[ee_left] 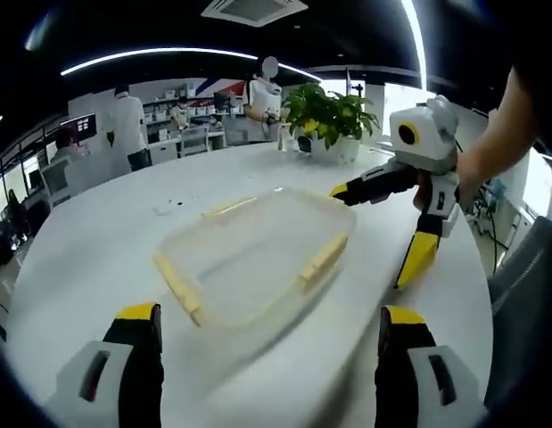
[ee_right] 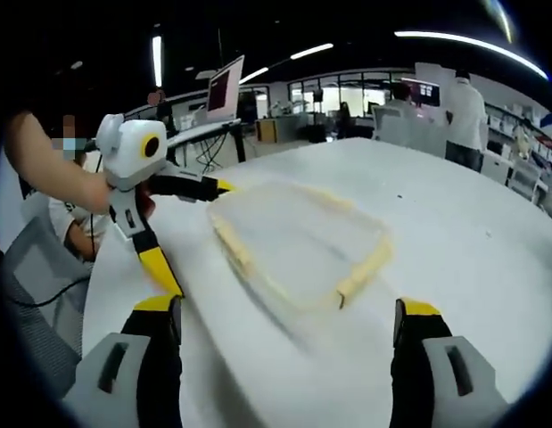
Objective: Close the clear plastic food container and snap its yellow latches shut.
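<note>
Left gripper view: container (ee_left: 258,254) is sitting mid-table on the white round table (ee_left: 97,259), well in from every edge, lid on, blurred. Yellow latches (ee_left: 322,260) are showing along its sides; cannot tell if snapped. Left gripper (ee_left: 271,325) is hovering just short of the container, jaws spread wide, grasping nothing. Right gripper (ee_left: 383,227) is coming in from the right, jaws splayed apart, upper tip just beside the container's far corner, contact unclear. A hand (ee_left: 476,165) is gripping it. A plant (ee_left: 329,116) is standing at the far table edge, with people (ee_left: 124,125) beyond.

Right gripper view: right gripper (ee_right: 284,321) is wide open before the container (ee_right: 298,241). Left gripper (ee_right: 191,236) is open too, one tip near the container's corner.
</note>
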